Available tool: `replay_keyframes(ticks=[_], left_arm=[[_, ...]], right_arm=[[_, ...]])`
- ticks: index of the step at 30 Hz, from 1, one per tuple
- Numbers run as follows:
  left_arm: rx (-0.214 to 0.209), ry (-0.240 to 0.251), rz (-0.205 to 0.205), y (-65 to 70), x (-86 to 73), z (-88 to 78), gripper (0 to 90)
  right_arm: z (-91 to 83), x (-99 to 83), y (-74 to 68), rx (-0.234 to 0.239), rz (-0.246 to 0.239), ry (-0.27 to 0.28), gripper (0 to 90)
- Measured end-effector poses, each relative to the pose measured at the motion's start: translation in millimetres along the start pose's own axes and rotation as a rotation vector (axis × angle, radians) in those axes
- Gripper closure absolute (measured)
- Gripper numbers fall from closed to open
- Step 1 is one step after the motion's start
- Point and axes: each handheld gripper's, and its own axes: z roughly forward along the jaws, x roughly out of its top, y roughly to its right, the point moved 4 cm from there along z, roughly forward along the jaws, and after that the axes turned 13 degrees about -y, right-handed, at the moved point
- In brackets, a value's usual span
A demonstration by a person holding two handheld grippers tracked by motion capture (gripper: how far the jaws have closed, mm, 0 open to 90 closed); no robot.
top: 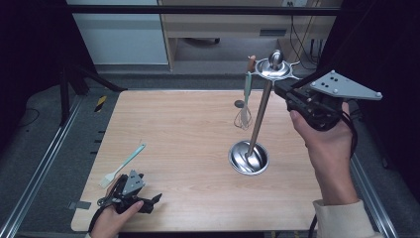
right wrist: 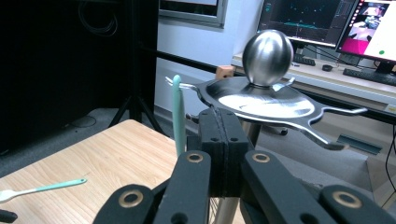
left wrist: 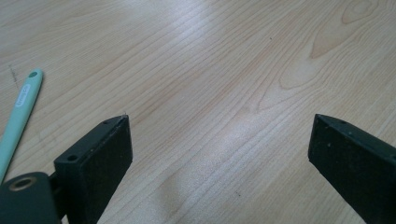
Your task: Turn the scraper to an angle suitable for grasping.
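Observation:
A steel utensil stand rises from a round base [top: 247, 157] on the wooden table [top: 188, 129] to a hooked top disc [top: 274, 71] [right wrist: 261, 100] capped by a ball [right wrist: 267, 51]. A whisk [top: 244, 114] with a teal handle [right wrist: 177, 116] hangs from one hook. My right gripper [top: 280, 89] [right wrist: 223, 119] is held high beside the pole just under the disc, jaws shut together with nothing seen between them. My left gripper [top: 143, 191] [left wrist: 219, 119] rests at the table's near left corner, open over bare wood. A teal-handled brush [top: 124, 163] [left wrist: 21, 116] lies just beyond it.
Metal rails [top: 44, 163] run along both sides of the table. A black tripod [top: 67, 94] stands at the back left, and a cabinet [top: 237, 25] behind the far edge. A desk with monitors [right wrist: 327, 23] lies beyond the stand in the right gripper view.

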Motion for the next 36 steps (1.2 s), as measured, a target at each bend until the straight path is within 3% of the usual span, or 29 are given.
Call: replay_keyframes(ticks=[10, 19, 29, 36], left_arm=[[-0.004, -0.004, 0.003, 0.1, 0.1, 0.8, 6.2], [-0.003, -0.005, 0.004, 0.4, 0.3, 1.3, 6.2], [-0.004, -0.006, 0.003, 0.4, 0.4, 1.7, 6.2], [0.001, -0.007, -0.002, -1.8, -0.1, 1.5, 6.2]], right_arm=[[5.3, 2.8, -5.7, 0.003, -0.004, -0.001, 90.0], [11.6, 7.4, -14.0, -0.024, -0.028, -0.015, 90.0], [18.3, 10.7, -18.7, -0.027, -0.017, -0.019, 90.0], [13.3, 4.7, -22.3, -0.027, -0.022, 0.007, 90.0]])
